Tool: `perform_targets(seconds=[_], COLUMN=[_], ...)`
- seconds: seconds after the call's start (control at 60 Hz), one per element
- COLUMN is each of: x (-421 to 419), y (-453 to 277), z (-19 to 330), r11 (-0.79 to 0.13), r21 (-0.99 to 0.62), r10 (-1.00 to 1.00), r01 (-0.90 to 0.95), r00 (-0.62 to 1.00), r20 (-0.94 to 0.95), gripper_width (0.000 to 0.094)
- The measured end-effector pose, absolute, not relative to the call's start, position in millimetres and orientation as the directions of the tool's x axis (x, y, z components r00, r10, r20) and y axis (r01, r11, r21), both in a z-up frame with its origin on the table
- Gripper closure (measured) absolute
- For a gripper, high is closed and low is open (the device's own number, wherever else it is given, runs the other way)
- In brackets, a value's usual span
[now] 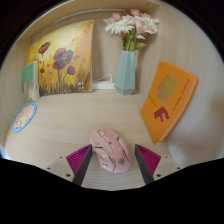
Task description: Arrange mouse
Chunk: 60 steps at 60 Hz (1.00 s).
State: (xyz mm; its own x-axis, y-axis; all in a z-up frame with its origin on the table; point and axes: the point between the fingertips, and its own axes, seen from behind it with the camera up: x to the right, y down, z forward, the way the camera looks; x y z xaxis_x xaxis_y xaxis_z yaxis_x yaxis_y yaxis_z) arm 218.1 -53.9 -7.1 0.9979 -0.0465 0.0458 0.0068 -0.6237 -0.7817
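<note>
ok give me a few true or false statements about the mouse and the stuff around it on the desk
1. The pink mouse lies between the gripper fingers. True.
2. The fingers press on the mouse. False: gaps show at both sides; it rests on the desk.
3. A vase with flowers stands beyond the mouse. True.
4. The orange booklet lies under the mouse. False: it is off to one side, apart from the mouse.
5. The flower painting lies flat on the desk. False: it stands up against the wall.

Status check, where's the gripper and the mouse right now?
Gripper open, jaws either side of the mouse, gaps visible. Mouse resting on the table. Vase and orange book beyond, nothing blocking.
</note>
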Motion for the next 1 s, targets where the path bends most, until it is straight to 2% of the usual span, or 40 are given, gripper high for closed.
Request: perform_targets(seconds=[0.133,0.217,0.317,0.467,0.617,0.683,0.783,1.0], x=[226.9,229.2,228.0,230.1,231.1,228.3,215.1,94.6], y=[-32.0,-25.7,-21.5,-21.7,-23.4,-23.5,-4.1,67.7], z=[-9.2,-9.9,-10.3,-12.6,-14.4,-7.3,48.7,222.4], r11=[-0.624,-0.629,-0.634,-0.663,-0.704,-0.727,-0.683,-0.468], r21=[-0.780,-0.773,-0.770,-0.744,-0.703,-0.677,-0.720,-0.881], r10=[-0.091,-0.109,-0.108,-0.128,-0.150,-0.175,-0.211,-0.159], r01=[-0.052,-0.077,-0.077,-0.087,-0.099,-0.118,-0.120,-0.071], r00=[0.996,0.994,0.994,0.992,0.989,0.984,0.977,0.987], r20=[0.007,-0.010,-0.011,-0.002,0.011,0.017,0.038,0.005], gripper_width=[0.0084,0.0179,0.0380,0.0441,0.0560,0.0558,0.0558,0.0560])
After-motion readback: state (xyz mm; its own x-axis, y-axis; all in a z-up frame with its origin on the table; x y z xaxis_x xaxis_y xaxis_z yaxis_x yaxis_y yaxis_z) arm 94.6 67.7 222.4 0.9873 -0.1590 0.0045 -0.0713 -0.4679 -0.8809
